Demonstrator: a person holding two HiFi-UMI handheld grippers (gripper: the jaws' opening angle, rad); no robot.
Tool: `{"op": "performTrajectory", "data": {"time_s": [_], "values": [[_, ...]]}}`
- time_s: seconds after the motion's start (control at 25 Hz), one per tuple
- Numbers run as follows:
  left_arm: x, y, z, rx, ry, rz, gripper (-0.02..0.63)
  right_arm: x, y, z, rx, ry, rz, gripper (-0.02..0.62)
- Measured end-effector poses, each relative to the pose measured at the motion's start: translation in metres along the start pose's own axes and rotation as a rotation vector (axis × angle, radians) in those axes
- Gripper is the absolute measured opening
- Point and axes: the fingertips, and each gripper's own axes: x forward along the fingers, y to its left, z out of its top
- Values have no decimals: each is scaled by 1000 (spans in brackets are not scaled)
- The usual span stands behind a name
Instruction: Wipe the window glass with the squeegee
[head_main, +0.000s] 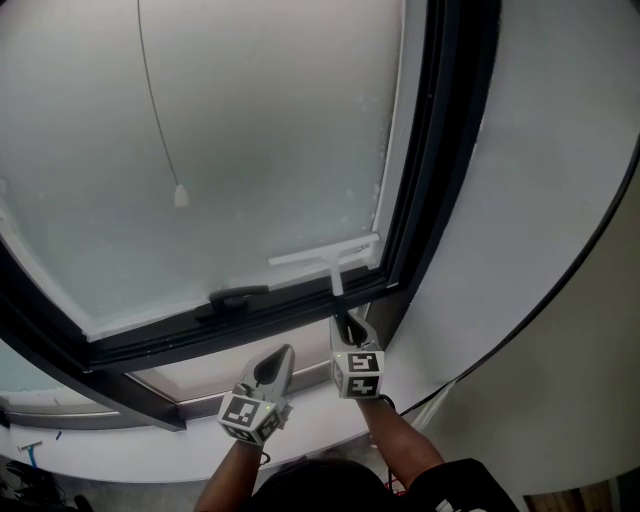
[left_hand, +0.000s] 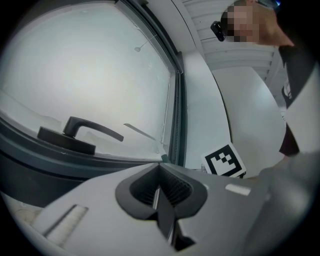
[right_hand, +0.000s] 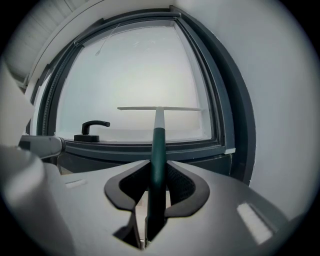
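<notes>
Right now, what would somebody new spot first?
The white squeegee lies across the pale window glass, low near its right corner, its green handle clamped in the right gripper. Then the black window handle on the bottom frame, with the left gripper shut and empty below it.

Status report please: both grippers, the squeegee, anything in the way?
Right gripper shut on squeegee. Left gripper shut, empty. Head at glass, lower right corner. Window handle to its left, apart.
</notes>
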Motion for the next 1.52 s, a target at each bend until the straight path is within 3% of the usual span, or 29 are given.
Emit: {"op": "performTrajectory", "data": {"time_s": [0.56,0.88,1.28,1.52], "values": [[-3,7,-13,-21,26,66,0,-2,3,-15,8,28,24,97],[-14,14,-4,-16,-8,132,0,-21,3,-1,-8,-93,54,95],[-81,38,3,6,-18,365,0,-45,12,25,-3,-206,182,95],[-134,40,6,24,-37,453,0,-65,25,13,-14,-230,238,95]]}}
